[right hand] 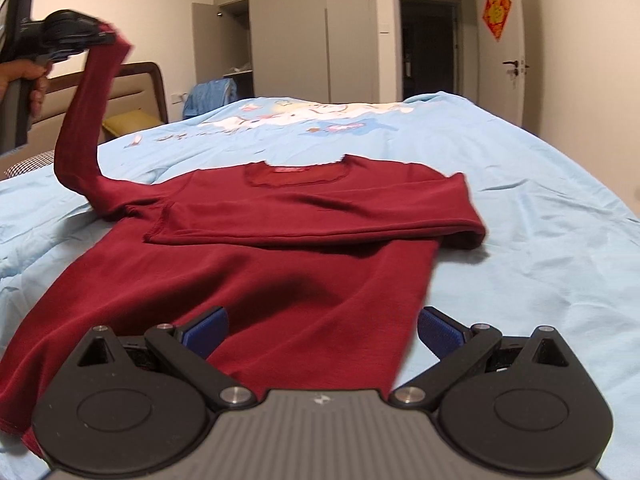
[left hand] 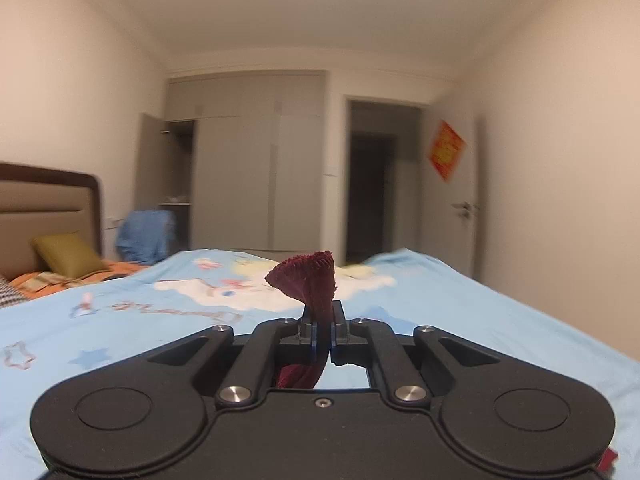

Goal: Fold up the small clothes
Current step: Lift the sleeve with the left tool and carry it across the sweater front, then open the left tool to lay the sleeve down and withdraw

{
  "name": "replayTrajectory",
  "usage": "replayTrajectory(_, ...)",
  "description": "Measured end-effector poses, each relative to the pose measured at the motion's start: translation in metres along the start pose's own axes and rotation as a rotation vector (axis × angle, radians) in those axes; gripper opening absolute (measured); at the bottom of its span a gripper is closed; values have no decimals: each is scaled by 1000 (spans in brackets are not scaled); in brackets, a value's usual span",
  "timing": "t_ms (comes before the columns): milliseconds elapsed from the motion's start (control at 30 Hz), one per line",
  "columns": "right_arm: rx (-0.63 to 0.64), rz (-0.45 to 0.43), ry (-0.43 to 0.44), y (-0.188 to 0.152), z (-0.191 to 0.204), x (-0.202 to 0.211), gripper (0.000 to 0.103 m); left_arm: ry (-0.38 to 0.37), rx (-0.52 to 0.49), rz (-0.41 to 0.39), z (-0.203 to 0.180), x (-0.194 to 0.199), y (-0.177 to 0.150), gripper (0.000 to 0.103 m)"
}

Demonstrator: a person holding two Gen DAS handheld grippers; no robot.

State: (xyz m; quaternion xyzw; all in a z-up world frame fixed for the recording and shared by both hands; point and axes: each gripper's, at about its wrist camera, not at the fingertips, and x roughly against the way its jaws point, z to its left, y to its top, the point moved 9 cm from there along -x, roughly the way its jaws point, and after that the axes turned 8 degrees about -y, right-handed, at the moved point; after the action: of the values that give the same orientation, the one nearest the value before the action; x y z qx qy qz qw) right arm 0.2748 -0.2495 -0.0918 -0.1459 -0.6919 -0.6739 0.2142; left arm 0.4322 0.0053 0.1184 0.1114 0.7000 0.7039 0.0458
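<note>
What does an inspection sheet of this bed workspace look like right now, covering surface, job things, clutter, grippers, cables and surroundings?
Surface: light blue cartoon-print bedsheet, slightly wrinkled.
Job's things: dark red long-sleeved knit top lying flat; one sleeve folded across the chest, the other sleeve lifted by its cuff.
Clutter: olive green cushion and crumpled blue cloth by the brown headboard.
Grippers: left gripper shut on the cuff; right gripper open above the hem, holding nothing.
Cables: nothing seen.
Surroundings: grey wardrobe with one door open, dark doorway, red wall decoration.
</note>
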Motion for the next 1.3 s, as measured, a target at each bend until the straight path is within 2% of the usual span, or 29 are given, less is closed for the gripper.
replayTrajectory(167,-31,13,-45,-7,-23,2,103,-140,-42,114,-69,-37,-58,5)
replayTrajectory(267,-59,25,-69,-14,-37,5,103,-201,-14,185,-91,-50,-94,5)
replayTrajectory(400,-83,44,-98,-24,-52,8,103,-257,78,259,-107,-62,-131,5)
replayTrajectory(600,-122,66,-120,-33,-64,9,103,-310,130,337,-136,-68,-171,7)
replayTrajectory(733,-135,70,-123,-36,-65,9,103,-355,150,389,-154,-66,-184,22)
replayTrajectory(767,-137,72,-123,-37,-65,10,103,-369,156,400,-154,-66,-185,30)
replayTrajectory(800,-138,74,-123,-37,-65,9,103,-384,164,407,-154,-66,-185,34)
replayTrajectory(867,-140,76,-122,-38,-64,9,103,-402,182,414,-152,-64,-187,51)
replayTrajectory(900,-139,77,-122,-38,-64,9,103,-402,190,416,-150,-62,-187,56)
replayTrajectory(967,-139,78,-123,-39,-63,9,103,-396,206,414,-143,-57,-186,73)
replayTrajectory(1100,-139,82,-126,-40,-62,8,103,-342,212,415,-119,-36,-182,83)
replayTrajectory(1167,-140,85,-128,-40,-62,6,103,-266,225,415,-96,-22,-184,95)
replayTrajectory(1233,-141,88,-130,-41,-62,5,103,-173,240,414,-70,-9,-190,99)
replayTrajectory(1300,-141,91,-132,-42,-61,5,103,-82,245,429,-40,9,-199,99)
